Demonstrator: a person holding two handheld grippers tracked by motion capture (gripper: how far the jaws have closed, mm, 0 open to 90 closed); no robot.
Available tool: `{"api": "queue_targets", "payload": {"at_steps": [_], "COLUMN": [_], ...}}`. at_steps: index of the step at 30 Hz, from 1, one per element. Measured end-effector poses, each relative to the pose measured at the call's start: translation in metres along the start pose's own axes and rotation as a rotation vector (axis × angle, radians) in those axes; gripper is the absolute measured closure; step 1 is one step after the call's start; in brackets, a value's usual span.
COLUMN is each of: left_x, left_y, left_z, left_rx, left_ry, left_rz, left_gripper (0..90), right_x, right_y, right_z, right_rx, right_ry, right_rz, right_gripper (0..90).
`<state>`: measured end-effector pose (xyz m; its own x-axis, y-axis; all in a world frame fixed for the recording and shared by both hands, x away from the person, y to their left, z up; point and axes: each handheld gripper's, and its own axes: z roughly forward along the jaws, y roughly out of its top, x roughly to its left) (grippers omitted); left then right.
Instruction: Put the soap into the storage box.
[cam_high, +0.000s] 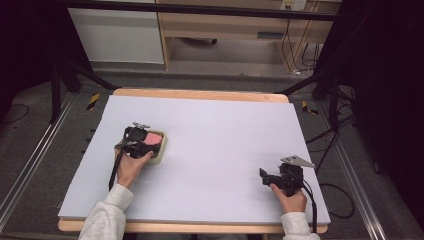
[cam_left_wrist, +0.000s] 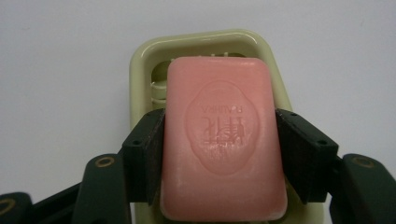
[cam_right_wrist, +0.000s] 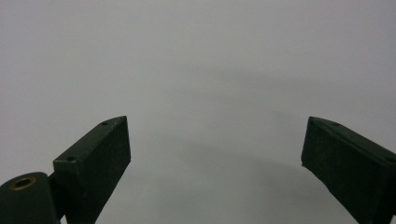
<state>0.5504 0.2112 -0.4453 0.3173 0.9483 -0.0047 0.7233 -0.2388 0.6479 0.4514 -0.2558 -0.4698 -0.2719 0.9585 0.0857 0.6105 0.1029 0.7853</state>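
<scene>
A pink bar of soap (cam_left_wrist: 223, 140) with an embossed oval stamp lies over a pale yellow-green soap dish (cam_left_wrist: 140, 60). My left gripper (cam_left_wrist: 219, 140) is shut on the soap, one black jaw pressed against each long side. From above, the soap (cam_high: 152, 137) and dish (cam_high: 161, 150) sit at the table's left-middle, under the left gripper (cam_high: 139, 141). My right gripper (cam_high: 267, 176) rests near the front right of the table. Its jaws stand wide apart over bare surface, with nothing between the fingertips (cam_right_wrist: 100, 154).
The table (cam_high: 210, 135) is covered with a pale lilac-white sheet, with a wooden rim at front and back. Black frame legs, cables and wooden furniture stand on the floor beyond the far edge.
</scene>
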Motion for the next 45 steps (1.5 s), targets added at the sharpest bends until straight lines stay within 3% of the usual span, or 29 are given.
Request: {"api": "queue_targets", "payload": {"at_steps": [7, 13, 16, 20, 24, 27, 30, 45], "left_x": [0.002, 0.004, 0.003, 0.002, 0.002, 0.004, 0.009, 0.04], "left_y": [0.0, -0.004, -0.008, -0.014, -0.021, -0.027, -0.034, -0.081], "left_z": [-0.01, -0.024, -0.03, -0.038, -0.046, -0.052, -0.059, -0.069], "left_rx": [-0.047, -0.099, -0.123, -0.152, -0.182, -0.2, -0.216, -0.215], "left_ry": [-0.014, -0.056, -0.067, -0.104, -0.115, -0.131, -0.154, -0.089], "left_rz": [0.003, 0.009, 0.034, 0.03, 0.044, 0.036, -0.002, -0.025], "left_gripper": [28.5, 25.7, 25.3, 24.5, 22.0, 21.9, 21.9, 21.2], "right_x": [0.001, 0.0, 0.0, 0.0, 0.0, 0.0, -0.001, -0.002], "right_y": [0.0, 0.0, 0.0, 0.0, 0.0, 0.0, 0.0, -0.001], "right_z": [0.0, 0.0, -0.001, -0.001, -0.001, -0.001, -0.001, -0.001], "right_rx": [-0.001, -0.003, -0.003, -0.005, -0.004, -0.004, -0.001, 0.001], "right_ry": [0.001, -0.002, -0.002, -0.002, -0.003, -0.006, -0.009, -0.014], "right_rz": [0.004, 0.004, 0.002, 0.003, 0.004, 0.003, 0.005, 0.013], "right_gripper": [8.2, 8.1, 8.1, 8.0, 7.9, 7.9, 7.9, 7.8]}}
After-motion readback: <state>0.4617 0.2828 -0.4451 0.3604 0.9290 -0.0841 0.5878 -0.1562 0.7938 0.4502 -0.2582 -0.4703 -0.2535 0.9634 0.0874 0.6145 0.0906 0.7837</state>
